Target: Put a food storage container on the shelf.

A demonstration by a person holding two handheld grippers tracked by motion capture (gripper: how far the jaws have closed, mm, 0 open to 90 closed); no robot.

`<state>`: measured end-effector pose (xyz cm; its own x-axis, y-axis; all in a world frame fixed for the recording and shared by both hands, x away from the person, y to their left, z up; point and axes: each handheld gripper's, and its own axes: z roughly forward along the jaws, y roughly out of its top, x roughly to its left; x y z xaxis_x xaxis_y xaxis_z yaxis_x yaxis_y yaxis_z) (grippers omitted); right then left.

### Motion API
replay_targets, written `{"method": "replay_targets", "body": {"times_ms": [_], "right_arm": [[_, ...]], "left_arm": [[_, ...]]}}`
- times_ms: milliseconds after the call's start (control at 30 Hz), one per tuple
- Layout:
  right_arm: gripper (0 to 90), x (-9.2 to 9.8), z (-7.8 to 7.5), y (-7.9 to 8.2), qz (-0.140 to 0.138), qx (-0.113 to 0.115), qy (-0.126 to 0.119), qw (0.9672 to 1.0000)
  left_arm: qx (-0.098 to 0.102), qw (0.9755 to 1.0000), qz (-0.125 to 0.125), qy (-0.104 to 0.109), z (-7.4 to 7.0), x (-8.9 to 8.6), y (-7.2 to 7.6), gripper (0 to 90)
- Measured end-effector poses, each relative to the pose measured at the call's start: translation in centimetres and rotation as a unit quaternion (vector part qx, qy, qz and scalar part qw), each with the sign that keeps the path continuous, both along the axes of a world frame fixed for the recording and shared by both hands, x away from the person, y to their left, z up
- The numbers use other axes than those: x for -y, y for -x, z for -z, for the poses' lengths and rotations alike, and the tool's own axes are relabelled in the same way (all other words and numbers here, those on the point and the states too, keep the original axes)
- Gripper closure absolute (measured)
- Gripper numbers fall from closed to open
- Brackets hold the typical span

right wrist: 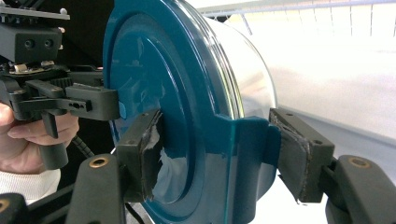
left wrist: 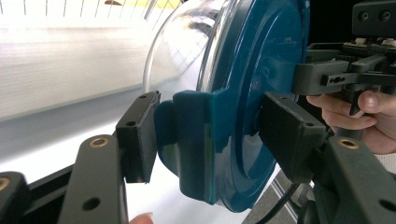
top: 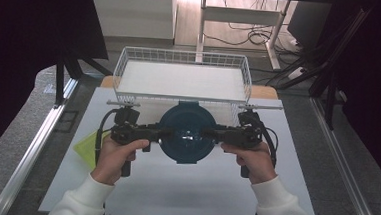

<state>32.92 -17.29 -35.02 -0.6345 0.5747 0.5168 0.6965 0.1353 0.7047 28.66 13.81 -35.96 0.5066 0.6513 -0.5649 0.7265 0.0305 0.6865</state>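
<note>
A round container with a teal lid (top: 187, 132) and a clear bowl (left wrist: 182, 51) hangs between both grippers, just in front of the wire basket. My left gripper (top: 163, 133) clamps the lid's left side tab (left wrist: 191, 140): one pad lies on the tab's outer face, the other on the lid's top. From the opposite side, my right gripper (top: 211, 135) grips the other tab (right wrist: 243, 154) the same way. The left gripper view has my left gripper (left wrist: 212, 135) in front and the right gripper (left wrist: 336, 77) behind the lid. In the right gripper view my right gripper (right wrist: 224, 154) is near and the left gripper (right wrist: 70, 100) farther off.
A white wire basket (top: 182, 79) with a pale flat floor stands right behind the container. A white mat (top: 173, 186) covers the table. A yellow-green sheet (top: 86, 148) pokes out at the mat's left edge. Metal rails run along both sides of the table.
</note>
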Motion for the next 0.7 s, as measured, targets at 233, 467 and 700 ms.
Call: {"method": "replay_targets", "body": {"times_ms": [233,467,700], "right_arm": [[37.1,0.0,-0.8,-0.7,-0.002,0.003,-0.002,1.0000],[37.2,0.1,-1.9,-1.5,0.000,0.004,-0.002,1.0000],[37.3,0.2,-2.8,-2.4,0.005,0.010,-0.005,0.9999]], "left_arm": [[0.006,1.0000,0.000,-0.005,-1.0,0.0,-0.7,39.4],[0.006,1.0000,0.006,-0.004,-2.1,0.0,-1.9,39.6],[0.007,0.9999,0.011,-0.006,-3.1,0.0,-3.2,39.5]]}}
